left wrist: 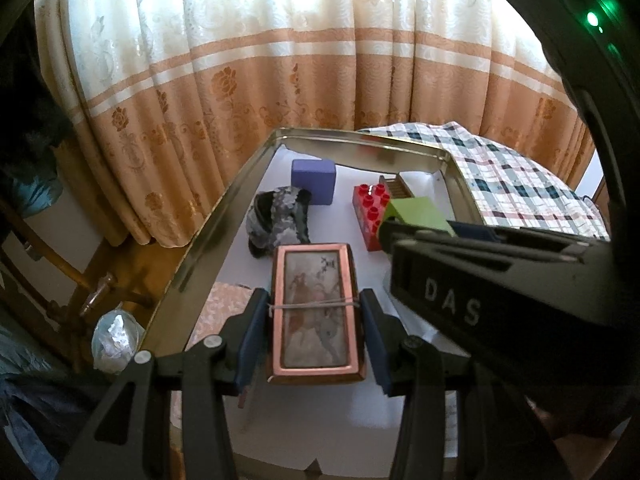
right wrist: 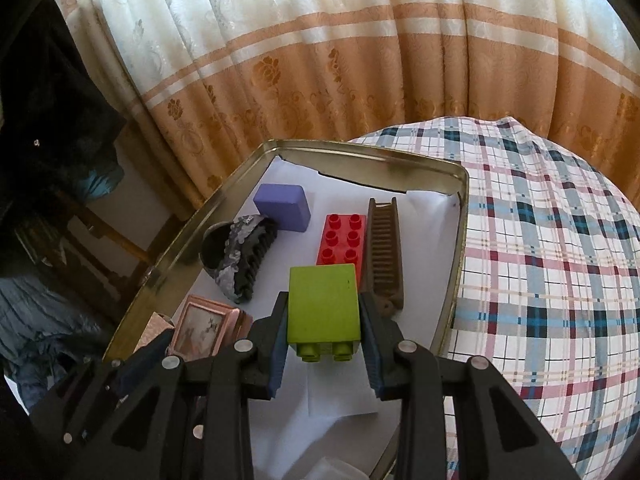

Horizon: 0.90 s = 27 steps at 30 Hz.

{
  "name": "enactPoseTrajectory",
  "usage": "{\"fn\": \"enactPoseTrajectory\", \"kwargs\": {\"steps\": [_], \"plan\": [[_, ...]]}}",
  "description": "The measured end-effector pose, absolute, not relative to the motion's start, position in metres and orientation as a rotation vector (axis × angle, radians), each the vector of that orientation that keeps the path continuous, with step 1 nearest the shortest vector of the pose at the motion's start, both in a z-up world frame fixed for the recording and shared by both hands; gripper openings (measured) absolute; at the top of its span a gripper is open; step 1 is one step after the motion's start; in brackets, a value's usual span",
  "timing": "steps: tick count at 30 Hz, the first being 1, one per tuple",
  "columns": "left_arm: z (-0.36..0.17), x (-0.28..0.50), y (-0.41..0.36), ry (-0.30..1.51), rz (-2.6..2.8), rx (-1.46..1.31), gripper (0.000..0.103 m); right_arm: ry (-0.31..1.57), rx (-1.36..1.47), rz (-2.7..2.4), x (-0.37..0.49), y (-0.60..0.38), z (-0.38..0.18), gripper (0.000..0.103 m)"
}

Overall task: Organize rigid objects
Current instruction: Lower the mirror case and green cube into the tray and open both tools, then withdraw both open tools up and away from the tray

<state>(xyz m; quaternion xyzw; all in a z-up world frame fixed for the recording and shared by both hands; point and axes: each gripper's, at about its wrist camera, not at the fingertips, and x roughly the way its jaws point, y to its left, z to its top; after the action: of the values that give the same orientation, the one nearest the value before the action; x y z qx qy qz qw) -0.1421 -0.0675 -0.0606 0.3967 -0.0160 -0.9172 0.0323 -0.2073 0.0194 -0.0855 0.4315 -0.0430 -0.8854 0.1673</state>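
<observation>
Right wrist: right gripper (right wrist: 324, 320) clamps lime-green studded brick (right wrist: 323, 306); left gripper (left wrist: 314, 320) clamps copper-framed box (left wrist: 314, 312).

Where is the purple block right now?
The purple block sits inside the metal tin near its far left corner in the right wrist view, just behind the hair claw clip and left of the red brick.

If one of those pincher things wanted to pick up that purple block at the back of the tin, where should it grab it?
Probably by its two flat opposite sides, coming down from above. The purple block lies flat in the tray's far left corner, top face open. The hair clip crowds its near left corner, so the fingers best straddle it left to right, clear of the red brick.
</observation>
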Motion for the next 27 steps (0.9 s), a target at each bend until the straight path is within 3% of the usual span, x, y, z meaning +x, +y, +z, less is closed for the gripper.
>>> {"fn": "enactPoseTrajectory", "kwargs": {"steps": [5, 7, 8, 9, 11, 13, 27], "plan": [[-0.061, -0.145, -0.065, -0.060, -2.817, 1.220, 0.046, -0.138, 1.248, -2.482, -0.211, 0.018, -0.090, 0.036], [-0.061, -0.145, -0.065, -0.074, -2.821, 1.224, 0.046, -0.177, 1.257, -2.453, -0.211, 0.020, -0.091, 0.040], [-0.060, -0.145, -0.065, -0.069, -2.827, 1.229, 0.049, -0.207, 1.255, -2.446, -0.209, 0.022, -0.091, 0.047], [-0.060, -0.145, -0.065, -0.063, -2.827, 1.238, 0.054, -0.247, 1.246, -2.448, -0.208, 0.026, -0.089, 0.057], [-0.059, -0.143, -0.065, -0.052, -2.829, 1.240, 0.085, -0.320, 1.213, -2.469, -0.204, 0.035, -0.085, 0.067], [-0.054, -0.139, -0.064, -0.053, -2.831, 1.205, 0.095, -0.375, 1.165, -2.499, -0.198, 0.043, -0.080, 0.069], [-0.046, -0.132, -0.058, -0.066, -2.840, 1.210, 0.099, -0.541, 1.109, -2.612, -0.170, 0.075, -0.065, 0.073]]}}
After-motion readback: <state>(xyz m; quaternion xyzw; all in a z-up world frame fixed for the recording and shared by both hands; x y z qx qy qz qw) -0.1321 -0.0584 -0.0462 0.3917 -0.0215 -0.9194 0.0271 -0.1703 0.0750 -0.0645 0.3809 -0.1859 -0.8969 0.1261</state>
